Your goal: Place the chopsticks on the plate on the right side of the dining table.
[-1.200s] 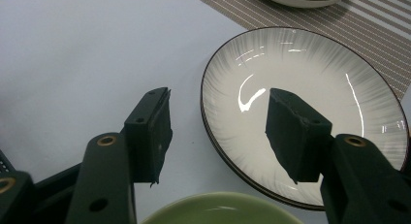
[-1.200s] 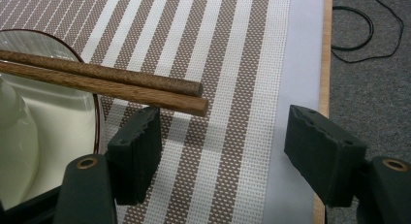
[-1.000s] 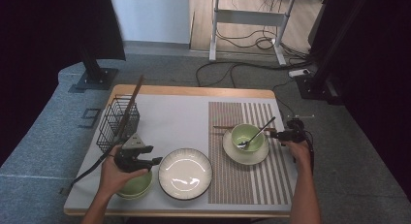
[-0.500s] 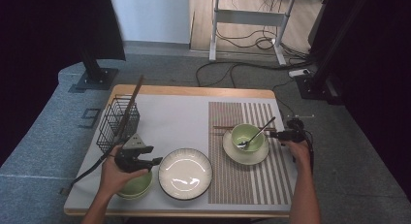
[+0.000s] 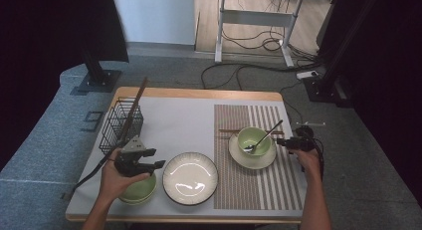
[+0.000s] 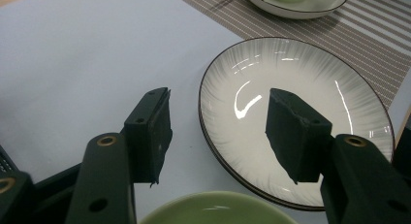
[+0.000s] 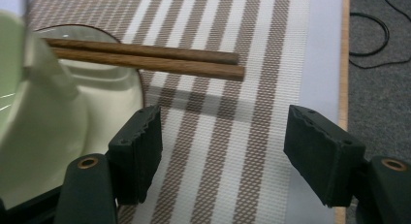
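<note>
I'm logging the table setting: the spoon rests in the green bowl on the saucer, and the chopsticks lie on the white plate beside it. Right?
Not quite. The spoon does rest in the green bowl on the saucer, but the chopsticks lie across that saucer's far rim and the striped placemat, not on the white plate, which is bare. The high view and right gripper view show this.

Grey carpet floor [image 5: 45,140], pale wall [image 5: 154,16], desk [image 5: 259,21] with tangled cables [image 5: 244,73], dark curtains [image 5: 378,65]

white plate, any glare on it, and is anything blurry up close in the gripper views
Left gripper view: curved bright streaks of glare on the white plate, which is sharp. High view: small highlights on its glaze. Right gripper view: the green bowl at the left edge is soft and washed out; chopsticks cast a clear shadow on the striped mat.
</note>
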`<state>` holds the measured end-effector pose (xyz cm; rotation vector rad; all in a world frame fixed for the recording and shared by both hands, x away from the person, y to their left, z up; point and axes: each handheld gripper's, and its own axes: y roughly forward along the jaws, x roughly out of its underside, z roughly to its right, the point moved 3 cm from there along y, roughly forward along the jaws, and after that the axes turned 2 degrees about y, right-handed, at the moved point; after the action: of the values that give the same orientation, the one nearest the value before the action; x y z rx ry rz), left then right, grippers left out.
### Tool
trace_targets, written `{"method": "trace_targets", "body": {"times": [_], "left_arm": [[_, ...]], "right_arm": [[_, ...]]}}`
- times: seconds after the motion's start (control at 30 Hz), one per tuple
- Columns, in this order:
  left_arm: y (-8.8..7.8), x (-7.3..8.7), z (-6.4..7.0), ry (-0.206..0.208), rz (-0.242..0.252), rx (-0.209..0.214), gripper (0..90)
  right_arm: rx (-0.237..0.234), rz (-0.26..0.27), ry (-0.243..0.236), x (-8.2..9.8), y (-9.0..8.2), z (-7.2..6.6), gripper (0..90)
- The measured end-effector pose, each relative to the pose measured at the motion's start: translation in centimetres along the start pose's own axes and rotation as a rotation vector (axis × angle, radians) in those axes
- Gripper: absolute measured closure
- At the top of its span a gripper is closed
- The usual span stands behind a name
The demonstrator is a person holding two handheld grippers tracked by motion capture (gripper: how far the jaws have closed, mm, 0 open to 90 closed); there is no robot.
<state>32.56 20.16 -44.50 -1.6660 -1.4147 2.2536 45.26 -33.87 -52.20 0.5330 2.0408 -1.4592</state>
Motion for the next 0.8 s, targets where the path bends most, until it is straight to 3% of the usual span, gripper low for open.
{"method": "trace_targets", "body": {"times": [0.37,0.8], "left_arm": [[-0.7,-0.1,-0.2,-0.005,0.018,-0.006,42.2],[-1.1,-0.1,-0.1,-0.002,0.027,0.002,42.1]], "right_arm": [[-0.029,0.018,-0.060,0.8,-0.9,-1.8,30.0],[-0.060,0.059,-0.066,2.3,-3.3,-2.6,30.0]]}}
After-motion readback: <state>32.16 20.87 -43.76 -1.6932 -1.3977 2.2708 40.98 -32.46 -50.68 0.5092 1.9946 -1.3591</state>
